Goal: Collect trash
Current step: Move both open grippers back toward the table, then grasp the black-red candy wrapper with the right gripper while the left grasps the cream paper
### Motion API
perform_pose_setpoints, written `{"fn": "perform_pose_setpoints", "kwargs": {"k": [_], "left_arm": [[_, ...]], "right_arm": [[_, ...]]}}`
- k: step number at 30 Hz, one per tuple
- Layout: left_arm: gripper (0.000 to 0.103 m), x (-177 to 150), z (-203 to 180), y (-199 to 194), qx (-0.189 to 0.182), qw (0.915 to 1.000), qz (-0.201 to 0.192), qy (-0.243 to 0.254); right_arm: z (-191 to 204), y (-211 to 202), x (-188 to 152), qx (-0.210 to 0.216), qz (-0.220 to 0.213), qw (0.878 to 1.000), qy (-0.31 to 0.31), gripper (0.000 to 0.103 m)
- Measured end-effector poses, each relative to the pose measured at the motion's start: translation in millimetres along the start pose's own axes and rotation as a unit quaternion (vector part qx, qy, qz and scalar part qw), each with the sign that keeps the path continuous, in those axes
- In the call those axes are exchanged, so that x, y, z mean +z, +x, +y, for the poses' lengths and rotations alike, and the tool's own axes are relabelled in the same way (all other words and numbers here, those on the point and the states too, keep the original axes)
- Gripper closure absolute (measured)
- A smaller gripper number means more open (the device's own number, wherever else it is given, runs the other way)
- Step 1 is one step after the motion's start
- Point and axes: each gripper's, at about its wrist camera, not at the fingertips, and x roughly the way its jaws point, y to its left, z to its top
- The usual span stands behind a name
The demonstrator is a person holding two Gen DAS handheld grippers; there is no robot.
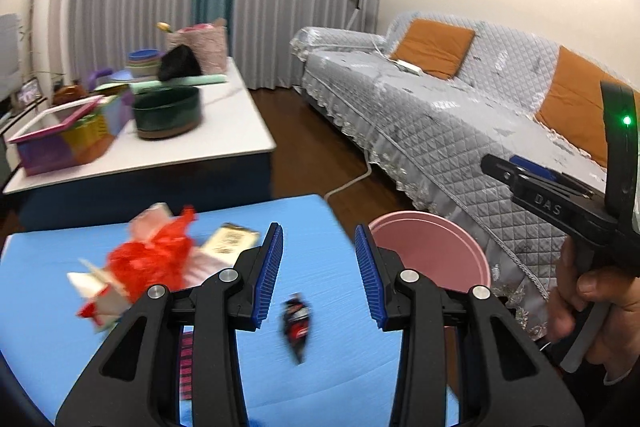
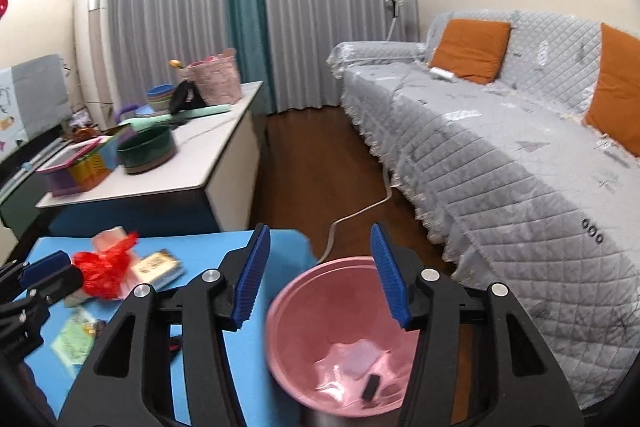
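Right up front in the left wrist view, the left gripper (image 1: 319, 273) has its jaws parted with nothing in them, hanging over a small dark wrapper (image 1: 297, 323) on the blue surface (image 1: 48, 259). The right gripper (image 2: 320, 277) is also released and empty, sitting over the pink bin (image 2: 292, 311) by the surface's edge, next to the sofa (image 2: 500, 155). The bin already has a few bits at the bottom.

Looks to me like we're between pickups. Still left: a red crinkly bag (image 1: 150, 261), a small printed box (image 1: 228, 239) and some pale paper scraps. Next move is probably dropping onto the wrapper and clamping it flat.

Only readable text is "DAS" on the right gripper's body; the box print is too blurry.
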Motion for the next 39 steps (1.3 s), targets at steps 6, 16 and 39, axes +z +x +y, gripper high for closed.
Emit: {"fn": "perform_pose_setpoints", "kwargs": {"k": [6,16,39], "left_arm": [[0.065,-5,58,-38,0.031,0.9994,-0.006,-0.014],[0.065,-23,165,-58,0.104,0.9916,-0.008,-0.077],[0.065,-67,255,47,0.112,0.9708,0.086,-0.194]], "right_arm": [[37,-18,-3,0.035,-0.001,0.999,-0.004,0.052],[105,7,-47,0.088,0.065,0.994,-0.026,0.052],[157,109,-107,0.124,0.191,0.968,-0.104,0.043]]}}
